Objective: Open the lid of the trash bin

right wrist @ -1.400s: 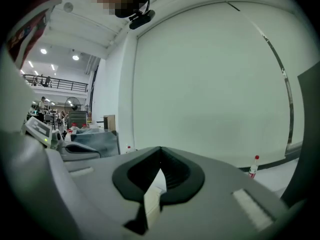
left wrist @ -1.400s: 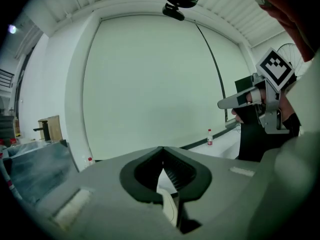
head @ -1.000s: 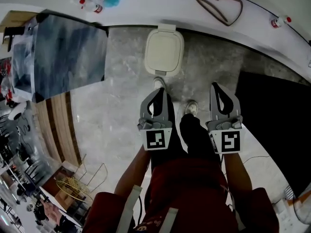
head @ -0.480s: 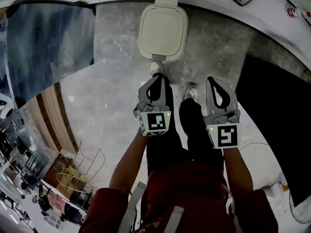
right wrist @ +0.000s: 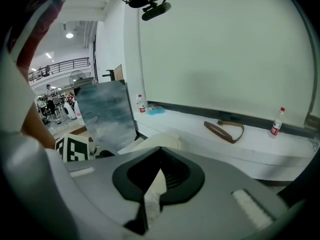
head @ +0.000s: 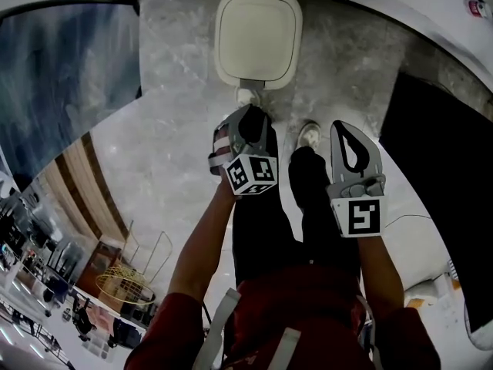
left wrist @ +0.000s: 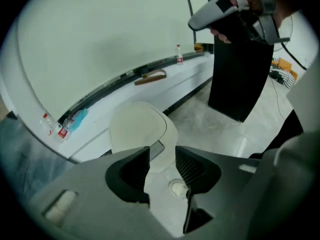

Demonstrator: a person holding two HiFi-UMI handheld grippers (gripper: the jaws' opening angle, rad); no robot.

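The cream trash bin [head: 258, 37] stands on the grey floor against the white ledge, with its lid down. My left gripper [head: 248, 120] hangs just short of it, pointing steeply down at its front edge. Its jaws have just been opening and are open, with nothing between them. In the left gripper view the bin [left wrist: 137, 129] lies beyond the left gripper [left wrist: 162, 159], and a white shoe [left wrist: 177, 188] shows below the gap. My right gripper [head: 348, 133] is shut and empty, to the right of the bin. Seen from the right gripper [right wrist: 159, 159], the bin's lid [right wrist: 157, 144] peeks over its jaws.
A black panel [head: 439, 168] leans at the right and a grey-blue board [head: 69, 83] at the left. On the white ledge lie a brown strap [right wrist: 225, 130] and small bottles [right wrist: 276, 121]. The person's legs and two white shoes [head: 308, 136] stand before the bin. A wire basket [head: 131, 280] sits lower left.
Both grippers have sunk toward the floor and the bin now sits higher in the head view. The left gripper has rolled, tipped downward and opened its jaws; the right stays shut.
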